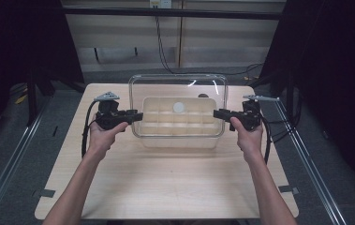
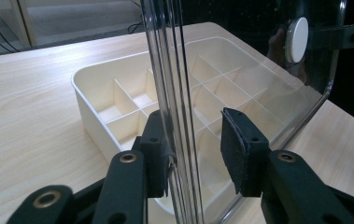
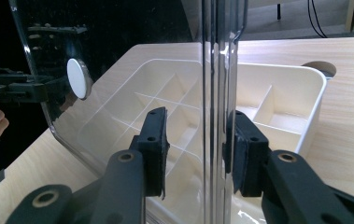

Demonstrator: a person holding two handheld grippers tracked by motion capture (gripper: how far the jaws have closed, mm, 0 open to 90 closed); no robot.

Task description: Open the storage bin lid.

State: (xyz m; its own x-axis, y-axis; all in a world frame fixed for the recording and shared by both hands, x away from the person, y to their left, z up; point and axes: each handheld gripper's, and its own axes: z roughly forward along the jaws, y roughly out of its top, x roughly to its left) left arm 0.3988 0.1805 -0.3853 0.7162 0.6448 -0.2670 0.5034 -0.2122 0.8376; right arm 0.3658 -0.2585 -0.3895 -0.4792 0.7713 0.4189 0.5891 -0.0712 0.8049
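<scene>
A clear, rounded-rectangle plastic lid [image 1: 177, 89] with a small white round knob [image 1: 179, 107] at its centre is held over a cream-coloured plastic organiser box with a grid of dividers [image 1: 177, 125], which sits on the pale wooden table [image 1: 166, 178]. The left gripper [image 1: 137, 115] straddles the lid's left edge and the right gripper [image 1: 217, 113] its right edge. In the left gripper view the lid's edge [image 2: 174, 93] stands between the jaws, with one pad [image 2: 158, 144] against it and the other pad [image 2: 237, 149] set a little off, so the jaws look partly open. In the right gripper view the edge [image 3: 216, 93] runs close to one pad [image 3: 240, 149] while the other pad [image 3: 156, 140] stands apart; whether either grip is truly firm is hard to judge through the transparent plastic. The step in hand appears to be carrying the lid, tilted up at the back, above the box. The next move likely calls for both grippers to act together, keeping the lid level and matching its rim to the box's rim.
</scene>
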